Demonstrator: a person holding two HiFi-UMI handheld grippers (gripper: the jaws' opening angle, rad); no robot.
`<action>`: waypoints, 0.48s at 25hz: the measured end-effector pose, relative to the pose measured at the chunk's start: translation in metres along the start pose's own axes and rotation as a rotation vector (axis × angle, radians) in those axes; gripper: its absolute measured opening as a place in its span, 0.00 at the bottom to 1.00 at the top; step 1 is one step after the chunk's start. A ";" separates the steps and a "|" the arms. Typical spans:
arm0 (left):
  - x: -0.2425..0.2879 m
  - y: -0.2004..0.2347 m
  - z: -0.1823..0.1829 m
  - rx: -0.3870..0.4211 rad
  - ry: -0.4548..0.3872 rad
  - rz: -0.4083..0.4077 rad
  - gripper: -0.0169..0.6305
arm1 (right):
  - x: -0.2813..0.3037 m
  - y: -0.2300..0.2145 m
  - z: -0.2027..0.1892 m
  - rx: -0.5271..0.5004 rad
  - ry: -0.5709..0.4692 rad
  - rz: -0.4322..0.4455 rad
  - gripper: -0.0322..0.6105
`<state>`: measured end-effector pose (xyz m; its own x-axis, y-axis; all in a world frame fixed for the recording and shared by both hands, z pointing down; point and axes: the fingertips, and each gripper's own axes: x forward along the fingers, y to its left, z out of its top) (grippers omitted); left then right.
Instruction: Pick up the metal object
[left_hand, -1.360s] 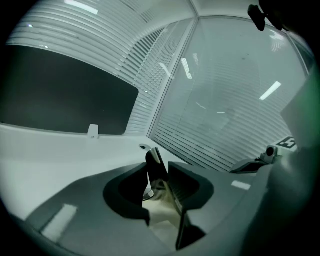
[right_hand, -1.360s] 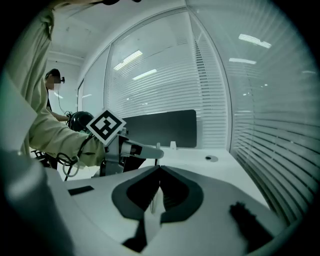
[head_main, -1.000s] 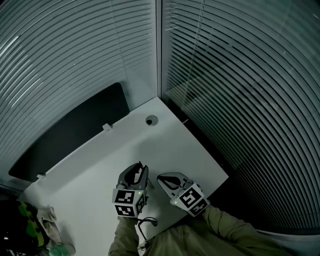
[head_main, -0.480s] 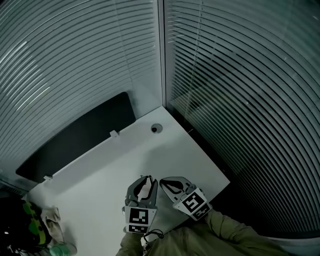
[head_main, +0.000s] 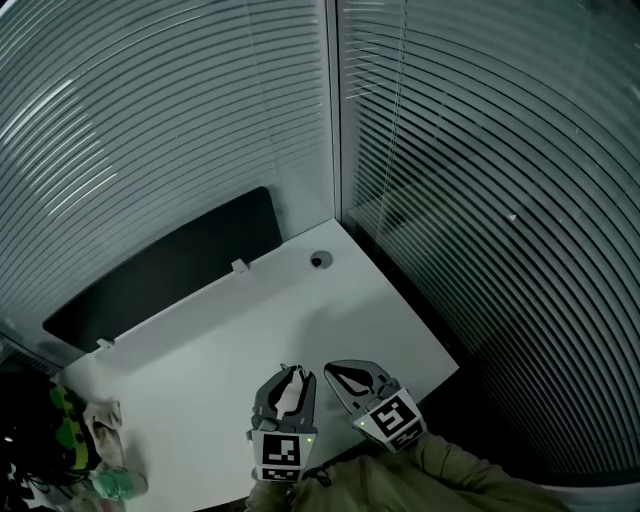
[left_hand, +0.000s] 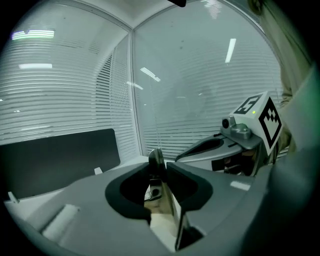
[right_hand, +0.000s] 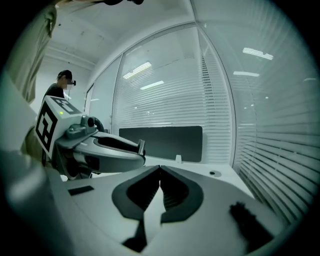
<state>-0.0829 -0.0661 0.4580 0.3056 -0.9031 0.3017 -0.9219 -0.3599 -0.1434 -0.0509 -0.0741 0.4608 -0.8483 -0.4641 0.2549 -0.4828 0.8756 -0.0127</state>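
Note:
A thin, flat metal object stands on edge between the pads of my left gripper, which is shut on it. Its shiny tip sticks out past the fingertips and also shows in the right gripper view as the metal object. In the head view my left gripper hangs over the near part of the white table. My right gripper is close beside it on the right, shut with nothing between its jaws. In its own view my right gripper shows its pads pressed together.
A black partition panel runs along the table's far left edge, and a round cable hole sits near the far corner. Glass walls with blinds enclose the corner. A cloth and green items lie at the near left. A person stands far off.
Both grippers have drawn back toward the table's near edge. The left one has turned straighter, still shut on the metal object. The head view has shifted a little.

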 end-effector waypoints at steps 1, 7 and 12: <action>-0.003 0.001 0.000 -0.002 -0.003 0.009 0.20 | -0.001 0.002 0.001 -0.001 -0.005 0.002 0.06; -0.024 -0.001 0.006 -0.006 -0.038 0.037 0.20 | -0.011 0.015 0.009 -0.008 -0.039 0.017 0.06; -0.034 -0.004 0.008 -0.002 -0.057 0.048 0.20 | -0.017 0.024 0.012 -0.020 -0.053 0.031 0.06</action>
<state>-0.0877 -0.0354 0.4404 0.2745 -0.9311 0.2404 -0.9361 -0.3159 -0.1546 -0.0506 -0.0469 0.4447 -0.8733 -0.4428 0.2030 -0.4522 0.8919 -0.0001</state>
